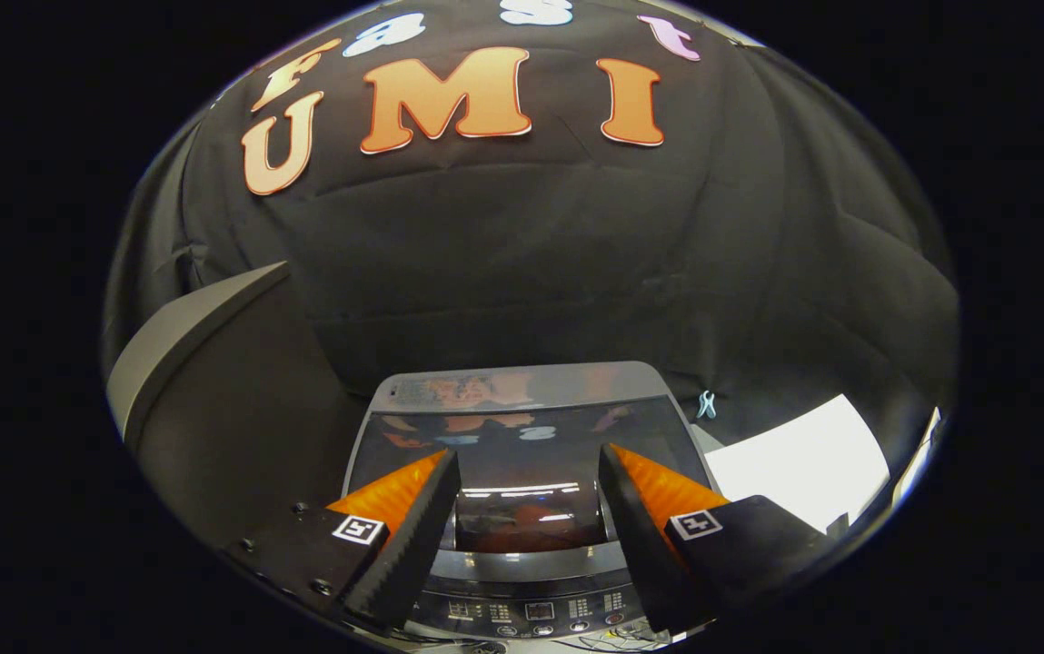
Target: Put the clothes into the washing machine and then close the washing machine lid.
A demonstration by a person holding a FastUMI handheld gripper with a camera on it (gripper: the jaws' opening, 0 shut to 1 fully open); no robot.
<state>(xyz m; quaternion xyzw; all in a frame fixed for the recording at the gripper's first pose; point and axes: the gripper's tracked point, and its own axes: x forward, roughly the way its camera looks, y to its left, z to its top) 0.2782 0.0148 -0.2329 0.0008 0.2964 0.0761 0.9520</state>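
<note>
Washing machine lid is seen lying shut, just ahead of the fingers. Hand-held gripper is spread, empty. Clothes are judged loaded; task judged near complete.

The washing machine lid is seen as a dark, glossy pane, smooth enough that lights and shapes are mirrored in it, and it is framed by a matt grey plastic surround. The control panel below it is finished in shiny dark plastic. The inner faces of the fingers of the gripper, which are held apart over the lid with nothing between them, are ridged and matt. The wall behind is made of matt, creased cloth. A smooth white sheet, seemingly paper, is seen beside the machine.
</note>
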